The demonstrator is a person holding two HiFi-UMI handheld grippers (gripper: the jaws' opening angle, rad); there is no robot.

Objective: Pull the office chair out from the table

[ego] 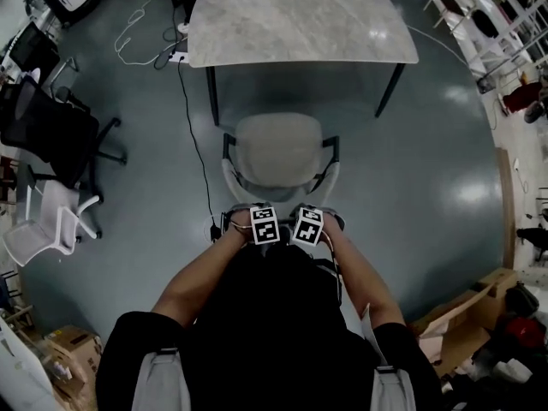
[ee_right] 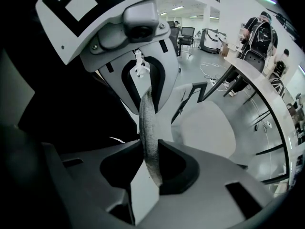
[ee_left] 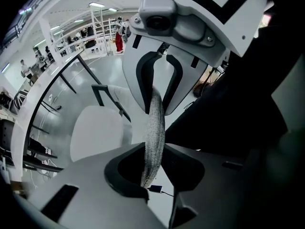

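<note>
The office chair, with a pale seat [ego: 278, 152] and black armrests, stands on the floor just in front of the marble-topped table [ego: 300, 20], its seat out from under the top. My left gripper [ego: 264, 228] and right gripper [ego: 308, 227] sit side by side on the top edge of the backrest. In the left gripper view the woven backrest edge [ee_left: 155, 132] runs between the jaws of my left gripper [ee_left: 151, 175], which is shut on it. The right gripper view shows the same edge [ee_right: 147, 128] pinched in my right gripper [ee_right: 153, 168].
A black office chair [ego: 51, 131] and a white chair [ego: 47, 225] stand at the left. A black cable [ego: 195, 144] trails over the floor left of the chair. Cardboard boxes [ego: 462, 324] lie at the lower right, with racks at the upper right.
</note>
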